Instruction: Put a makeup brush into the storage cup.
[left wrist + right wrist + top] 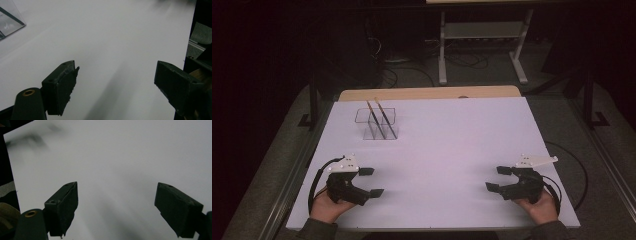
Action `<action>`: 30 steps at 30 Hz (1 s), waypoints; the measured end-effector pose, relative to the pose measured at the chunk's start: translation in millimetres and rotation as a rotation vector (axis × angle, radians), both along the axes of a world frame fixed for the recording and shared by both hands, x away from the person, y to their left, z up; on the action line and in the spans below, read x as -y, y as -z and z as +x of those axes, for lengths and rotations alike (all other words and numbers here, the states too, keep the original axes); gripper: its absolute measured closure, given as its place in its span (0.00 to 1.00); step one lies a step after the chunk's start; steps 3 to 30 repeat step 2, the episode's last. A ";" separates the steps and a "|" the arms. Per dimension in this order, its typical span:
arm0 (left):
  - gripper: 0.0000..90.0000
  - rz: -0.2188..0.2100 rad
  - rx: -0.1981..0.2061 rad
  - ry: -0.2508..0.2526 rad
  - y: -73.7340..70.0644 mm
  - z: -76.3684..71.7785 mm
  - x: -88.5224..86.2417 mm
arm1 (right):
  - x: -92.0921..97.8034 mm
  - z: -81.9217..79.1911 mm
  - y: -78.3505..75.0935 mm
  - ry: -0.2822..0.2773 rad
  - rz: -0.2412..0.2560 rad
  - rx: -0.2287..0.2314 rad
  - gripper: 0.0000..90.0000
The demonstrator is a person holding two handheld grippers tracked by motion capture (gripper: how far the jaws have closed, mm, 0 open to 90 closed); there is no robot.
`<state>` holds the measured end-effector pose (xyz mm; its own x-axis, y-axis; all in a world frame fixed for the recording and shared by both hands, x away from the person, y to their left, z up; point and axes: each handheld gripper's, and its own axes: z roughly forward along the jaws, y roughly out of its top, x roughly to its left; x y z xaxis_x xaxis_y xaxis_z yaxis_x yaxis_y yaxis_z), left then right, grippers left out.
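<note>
A clear two-cell holder (pixel 376 123) stands at the far left of the white table top (pixel 437 150), and two thin brown sticks (pixel 380 117) lean in it. A corner of that holder (pixel 8 21) reaches into the left gripper view. My left gripper (pixel 372 182) rests near the front left edge, held in a hand, jaws wide apart with nothing between them (pixel 115 85). At the front right, my right gripper (pixel 498 178) is also open and empty (pixel 116 207), pointing toward the table's middle.
A wooden board (pixel 427 93) edges the table's far side. Beyond it, a white metal frame (pixel 482 40) and cables lie on the dark floor. A black cable (pixel 574 175) loops past the table's right edge.
</note>
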<state>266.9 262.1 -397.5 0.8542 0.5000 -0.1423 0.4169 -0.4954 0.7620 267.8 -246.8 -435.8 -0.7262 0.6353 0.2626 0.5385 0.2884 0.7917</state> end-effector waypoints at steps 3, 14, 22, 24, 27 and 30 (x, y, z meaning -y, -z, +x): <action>0.19 0.002 -0.002 0.003 0.0 0.2 0.2 | -0.6 -0.3 0.8 -0.006 -0.006 -0.002 0.20; 0.19 0.002 -0.002 0.003 0.0 0.2 0.2 | -0.6 -0.3 0.8 -0.006 -0.006 -0.002 0.20; 0.19 0.002 -0.002 0.003 0.0 0.2 0.2 | -0.6 -0.3 0.8 -0.006 -0.006 -0.002 0.20; 0.19 0.002 -0.002 0.003 0.0 0.2 0.2 | -0.6 -0.3 0.8 -0.006 -0.006 -0.002 0.20; 0.19 0.002 -0.002 0.003 0.0 0.2 0.2 | -0.6 -0.3 0.8 -0.006 -0.006 -0.002 0.20; 0.19 0.002 -0.002 0.003 0.0 0.2 0.2 | -0.6 -0.3 0.8 -0.006 -0.006 -0.002 0.20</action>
